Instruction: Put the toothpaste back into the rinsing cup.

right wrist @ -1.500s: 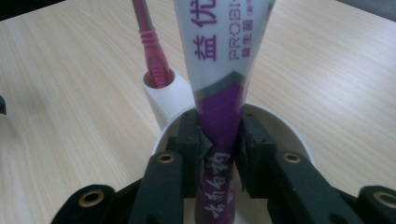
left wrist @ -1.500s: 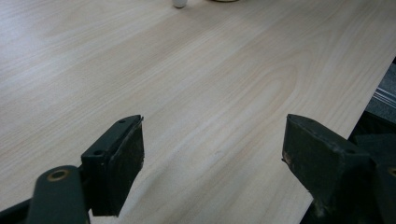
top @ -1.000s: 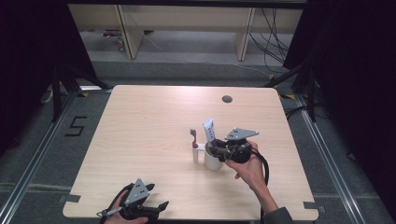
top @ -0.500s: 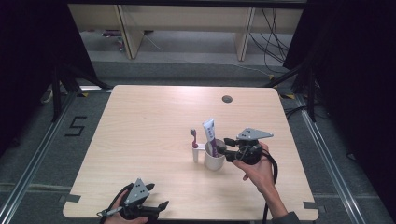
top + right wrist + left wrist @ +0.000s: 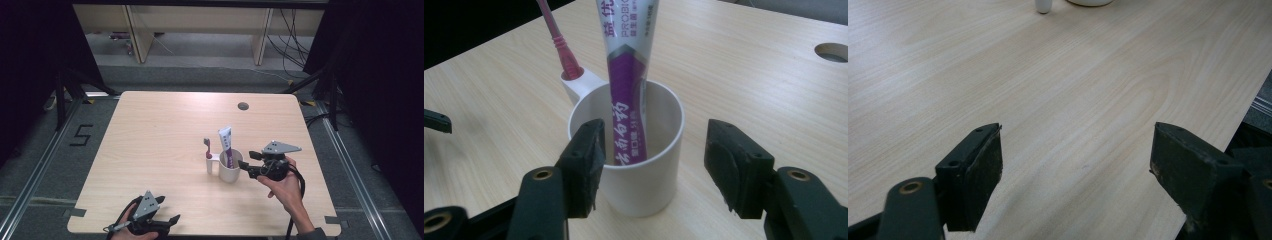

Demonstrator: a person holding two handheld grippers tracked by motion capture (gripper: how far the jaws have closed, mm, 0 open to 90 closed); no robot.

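A white cup stands right of the table's middle with a white and purple toothpaste tube upright in it. A pink toothbrush stands in the small holder on the cup's left side. My right gripper sits just right of the cup. Its jaws have just been opening and stand open. In the right gripper view the cup rises close ahead of the fingertips; no pad presses on it. My left gripper rests at the table's front edge, open over bare wood.
The light wooden table has a round cable hole near its far edge. Dark floor and black frame legs surround the table, with cables behind it. The cup's base peeks in at the top of the left gripper view.
My right gripper has drawn back to the right, away from the cup, and its jaws stand wider. The cup, tube and toothbrush stay put. The left gripper has not moved.
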